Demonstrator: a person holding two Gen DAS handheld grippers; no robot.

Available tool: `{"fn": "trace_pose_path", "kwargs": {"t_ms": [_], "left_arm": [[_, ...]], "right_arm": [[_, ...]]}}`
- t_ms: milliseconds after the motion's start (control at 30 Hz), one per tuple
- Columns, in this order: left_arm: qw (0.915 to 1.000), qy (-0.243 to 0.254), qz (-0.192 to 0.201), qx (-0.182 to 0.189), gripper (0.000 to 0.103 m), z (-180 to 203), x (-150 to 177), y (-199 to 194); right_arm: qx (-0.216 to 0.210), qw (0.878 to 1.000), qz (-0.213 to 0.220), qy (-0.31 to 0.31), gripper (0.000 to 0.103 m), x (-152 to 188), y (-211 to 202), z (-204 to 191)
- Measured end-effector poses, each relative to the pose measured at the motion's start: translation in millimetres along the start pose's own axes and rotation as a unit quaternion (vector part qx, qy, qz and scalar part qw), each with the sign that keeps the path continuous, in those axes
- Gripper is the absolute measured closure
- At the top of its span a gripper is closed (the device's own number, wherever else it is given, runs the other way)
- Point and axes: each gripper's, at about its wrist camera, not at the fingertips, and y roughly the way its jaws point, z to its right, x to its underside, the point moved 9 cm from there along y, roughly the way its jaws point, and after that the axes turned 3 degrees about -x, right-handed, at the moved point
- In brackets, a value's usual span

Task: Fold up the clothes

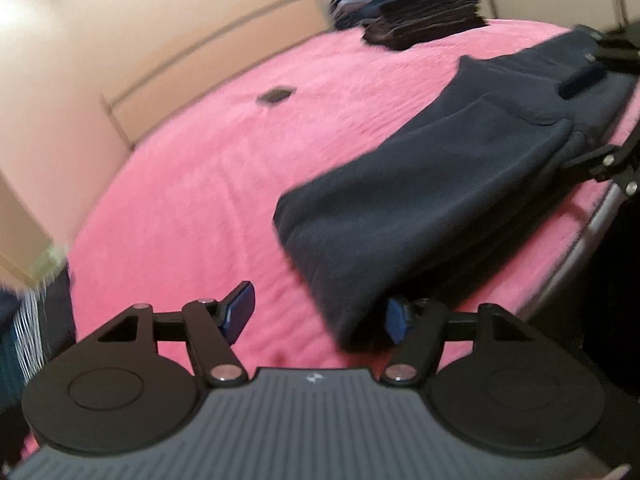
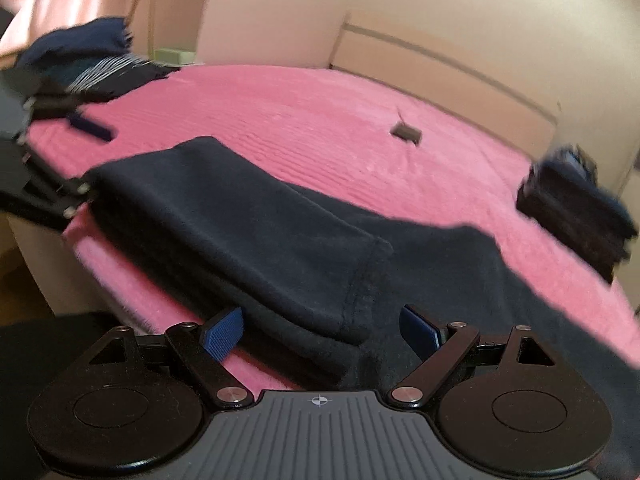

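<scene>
A dark navy garment (image 1: 420, 184) lies partly folded on the pink bed cover (image 1: 208, 184), near the bed's edge. It also shows in the right wrist view (image 2: 248, 232), with a stitched hem near my fingers. My left gripper (image 1: 320, 316) is open at the garment's near corner, its right finger half under the cloth. My right gripper (image 2: 322, 330) is open, the jaws astride the garment's folded edge. The right gripper shows at the garment's far end in the left wrist view (image 1: 592, 116). The left gripper shows at far left in the right wrist view (image 2: 76, 156).
A stack of folded dark clothes (image 1: 424, 12) sits at the far side of the bed, also seen in the right wrist view (image 2: 576, 216). A heap of unfolded clothes (image 2: 88, 68) lies at the other corner. A small dark object (image 2: 406, 133) rests mid-bed. Headboard and wall stand behind.
</scene>
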Motion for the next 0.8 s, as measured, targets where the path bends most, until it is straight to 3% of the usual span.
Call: {"fn": "trace_pose_path", "kwargs": {"t_ms": [133, 200, 233, 267, 300, 400, 567, 633, 800], "left_arm": [[0.9979, 0.059, 0.027, 0.007, 0.04, 18.3, -10.7, -5.5], [0.9977, 0.062, 0.024, 0.008, 0.041, 19.0, -9.3, -4.0], [0.9977, 0.064, 0.022, 0.008, 0.042, 19.4, -8.5, -3.2], [0.9976, 0.065, 0.021, 0.009, 0.043, 19.7, -7.8, -2.5], [0.9975, 0.067, 0.019, 0.01, 0.044, 20.1, -7.1, -1.7], [0.9973, 0.071, 0.014, 0.01, 0.044, 20.7, -4.9, 0.7], [0.9974, 0.071, 0.006, 0.005, 0.044, 17.6, -0.3, 2.2], [0.9976, 0.069, 0.005, 0.007, 0.044, 17.9, 0.0, 4.4], [0.9971, 0.074, 0.015, 0.015, 0.049, 24.2, -4.2, -2.7]], "right_arm": [[0.027, 0.996, 0.002, -0.08, 0.016, 0.3, 0.1, -11.3], [0.036, 0.993, 0.004, -0.11, 0.02, 1.7, -1.5, -11.9], [0.043, 0.991, 0.003, -0.127, 0.029, 3.0, -2.5, -10.9], [0.044, 0.988, -0.001, -0.146, 0.051, 4.9, -3.1, -10.1], [0.046, 0.986, -0.004, -0.162, 0.055, 6.8, -3.7, -9.1], [0.048, 0.976, -0.011, -0.211, 0.055, 12.2, -2.1, -10.1], [0.034, 0.95, -0.023, -0.311, 0.056, 24.3, 12.8, -21.0], [0.032, 0.942, -0.019, -0.333, 0.096, 26.7, 13.9, -21.5], [0.072, 0.942, 0.002, -0.329, 0.097, 24.2, -3.5, -1.9]]}}
